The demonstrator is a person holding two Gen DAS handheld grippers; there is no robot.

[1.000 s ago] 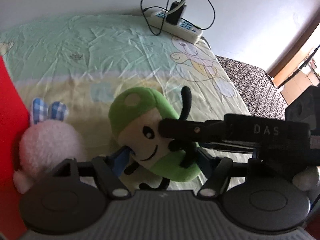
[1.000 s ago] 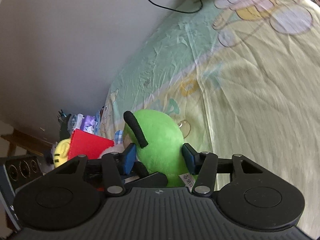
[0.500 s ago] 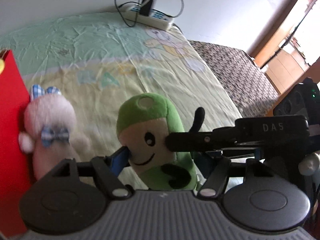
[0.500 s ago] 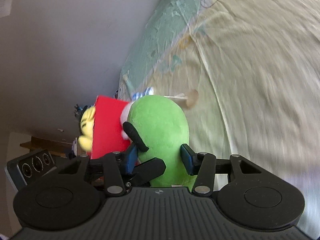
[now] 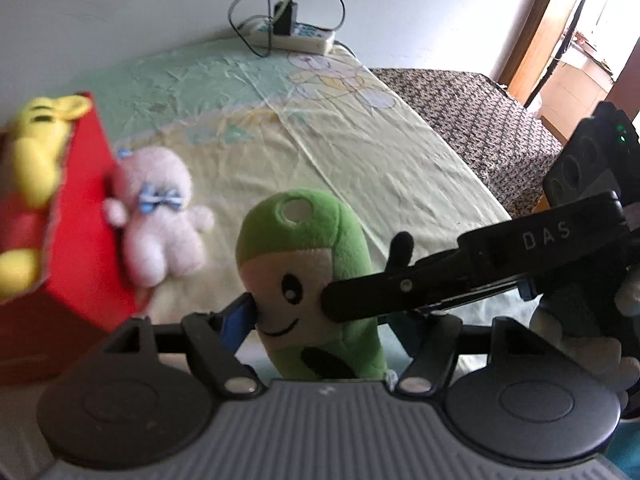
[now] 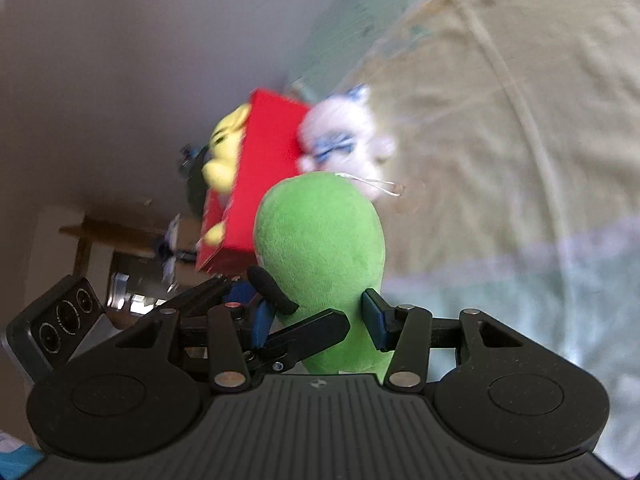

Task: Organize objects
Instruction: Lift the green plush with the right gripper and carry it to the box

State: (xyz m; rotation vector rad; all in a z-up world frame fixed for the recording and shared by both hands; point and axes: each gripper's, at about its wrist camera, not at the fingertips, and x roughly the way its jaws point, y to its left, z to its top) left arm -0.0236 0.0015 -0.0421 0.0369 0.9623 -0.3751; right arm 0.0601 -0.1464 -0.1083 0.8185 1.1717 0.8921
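Observation:
A green plush toy (image 5: 308, 280) with a cream smiling face and black arms hangs upright above the bed, held from both sides. My left gripper (image 5: 320, 320) is shut on its lower body. One of the right gripper's fingers (image 5: 440, 280) crosses the toy's face. In the right wrist view I see the plush's green back (image 6: 320, 248), with my right gripper (image 6: 316, 318) shut on it low down. An open red box (image 5: 76, 240) stands at the left with a yellow plush (image 5: 36, 160) inside. A pink plush (image 5: 160, 216) with a blue bow lies against the box.
The bed sheet (image 5: 360, 152) is pale green and yellow with cartoon prints. A white power strip (image 5: 296, 38) with black cables lies at the far edge by the wall. A dark patterned cover (image 5: 472, 120) lies to the right. A wooden doorway is at far right.
Both grippers have carried the green plush up and toward the red box. The box with the yellow plush has come into view at the left, and the pink plush looks farther off.

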